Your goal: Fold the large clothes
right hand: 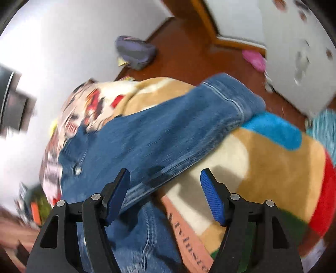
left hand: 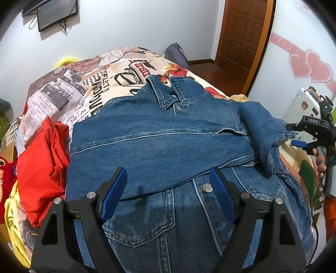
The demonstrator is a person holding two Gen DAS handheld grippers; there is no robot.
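Note:
A blue denim jacket (left hand: 159, 147) lies on a bed with a printed cover (left hand: 69, 90), collar toward the far side, one side folded across its front. My left gripper (left hand: 168, 180) is open and empty just above the jacket's middle, near a metal button (left hand: 206, 187). My right gripper (right hand: 164, 184) is open and empty above the jacket's sleeve edge (right hand: 168, 134) and the bed cover (right hand: 262, 168); this view is motion-blurred. The right gripper also shows at the right edge of the left wrist view (left hand: 302, 134), beside the sleeve cuff (left hand: 271, 130).
A pile of red cloth (left hand: 42, 168) and yellow cloth (left hand: 12, 220) lies left of the jacket. A wooden door (left hand: 245, 35), a wall screen (left hand: 56, 12) and a white suitcase (left hand: 302, 107) stand around the bed. A pink slipper (right hand: 254, 58) and a grey bag (right hand: 134, 50) lie on the floor.

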